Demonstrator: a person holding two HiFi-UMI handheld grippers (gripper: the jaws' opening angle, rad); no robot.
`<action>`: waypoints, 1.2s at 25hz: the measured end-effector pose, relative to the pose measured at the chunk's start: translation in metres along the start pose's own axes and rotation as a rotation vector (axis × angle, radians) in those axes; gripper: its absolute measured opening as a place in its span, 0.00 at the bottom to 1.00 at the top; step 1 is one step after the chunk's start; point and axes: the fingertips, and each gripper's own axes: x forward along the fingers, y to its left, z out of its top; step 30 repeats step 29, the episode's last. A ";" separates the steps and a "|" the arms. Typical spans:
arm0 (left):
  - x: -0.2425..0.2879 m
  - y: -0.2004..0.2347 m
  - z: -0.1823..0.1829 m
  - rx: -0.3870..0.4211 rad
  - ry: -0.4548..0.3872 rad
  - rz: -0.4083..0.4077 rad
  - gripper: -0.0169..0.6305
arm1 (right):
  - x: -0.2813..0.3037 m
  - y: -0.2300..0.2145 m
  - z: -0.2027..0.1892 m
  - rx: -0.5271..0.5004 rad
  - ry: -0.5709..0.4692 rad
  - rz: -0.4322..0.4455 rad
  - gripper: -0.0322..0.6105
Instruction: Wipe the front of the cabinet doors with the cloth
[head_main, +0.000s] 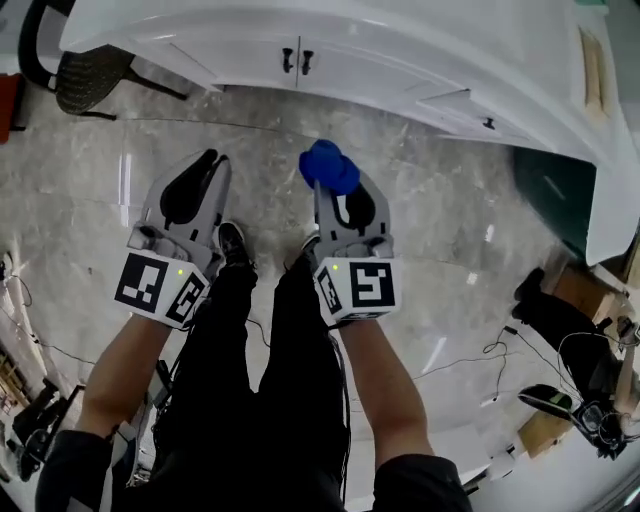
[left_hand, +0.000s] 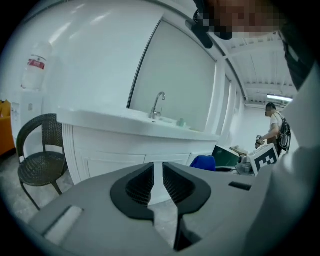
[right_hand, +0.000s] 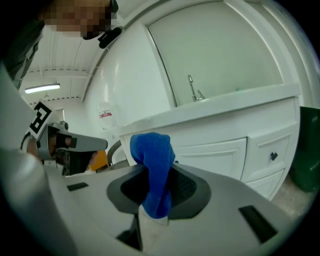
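Observation:
A white cabinet (head_main: 240, 52) with two doors and black handles (head_main: 296, 60) stands ahead across the marble floor. My right gripper (head_main: 330, 192) is shut on a bunched blue cloth (head_main: 328, 166), held short of the cabinet. In the right gripper view the cloth (right_hand: 152, 150) sticks up from between the jaws of my right gripper (right_hand: 157, 176), with the cabinet doors (right_hand: 215, 150) beyond. My left gripper (head_main: 207, 162) hangs beside it on the left, jaws together and empty. The left gripper view shows my left gripper (left_hand: 158, 171) facing the cabinet front (left_hand: 115, 162) from a distance.
A dark wicker chair (head_main: 85, 75) stands left of the cabinet. A green bin (head_main: 555, 190) sits at the cabinet's right end. Cables and loose gear (head_main: 580, 400) lie on the floor to the right. A drawer knob (head_main: 488, 123) shows on the right section. A person (left_hand: 274, 125) stands far back.

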 end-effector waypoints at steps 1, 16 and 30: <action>-0.009 -0.008 0.016 0.002 -0.018 -0.009 0.11 | -0.005 0.015 0.018 -0.011 -0.015 0.019 0.19; -0.136 -0.071 0.185 0.125 -0.167 -0.023 0.11 | -0.104 0.106 0.191 -0.183 -0.075 0.079 0.19; -0.187 -0.092 0.254 0.145 -0.219 -0.040 0.11 | -0.157 0.149 0.288 -0.221 -0.140 0.069 0.19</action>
